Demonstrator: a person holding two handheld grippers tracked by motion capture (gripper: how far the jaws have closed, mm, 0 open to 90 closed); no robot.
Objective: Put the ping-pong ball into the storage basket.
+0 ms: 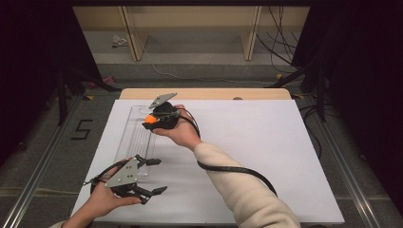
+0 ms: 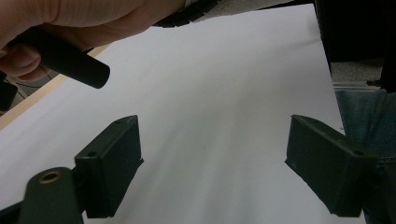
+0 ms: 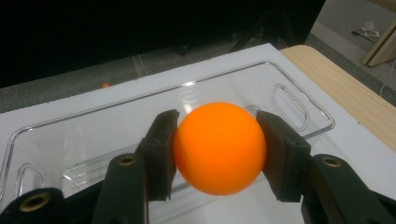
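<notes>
The right gripper (image 3: pixel 217 154) has its jaws pressed on either side of an orange ball (image 3: pixel 219 148), one black pad against each flank, so the ball is held clear between them. In the right gripper view the ball hangs above a clear plastic tray (image 3: pixel 299 105), a long shallow piece with rounded corners and a slot-shaped handle cut-out at each end; whether the ball touches the tray's floor cannot be told from here. In the high view the same right gripper (image 1: pixel 153 121), with its grey three-cornered plate on top, sits over the far end of the tray (image 1: pixel 135 137), the ball (image 1: pixel 150 119) showing as a small orange spot at its tip, and the hand and pale sleeve reach in from the lower right with a black cable trailing behind. The left gripper (image 1: pixel 154 176) rests near the tray's close end, its jaws standing wide apart with nothing between them; the left gripper view shows those two black pads (image 2: pixel 114 163) well separated over bare white. The tray lies lengthwise along the left part of the white surface (image 1: pixel 266 152), whose wooden edge shows at the far side.
</notes>
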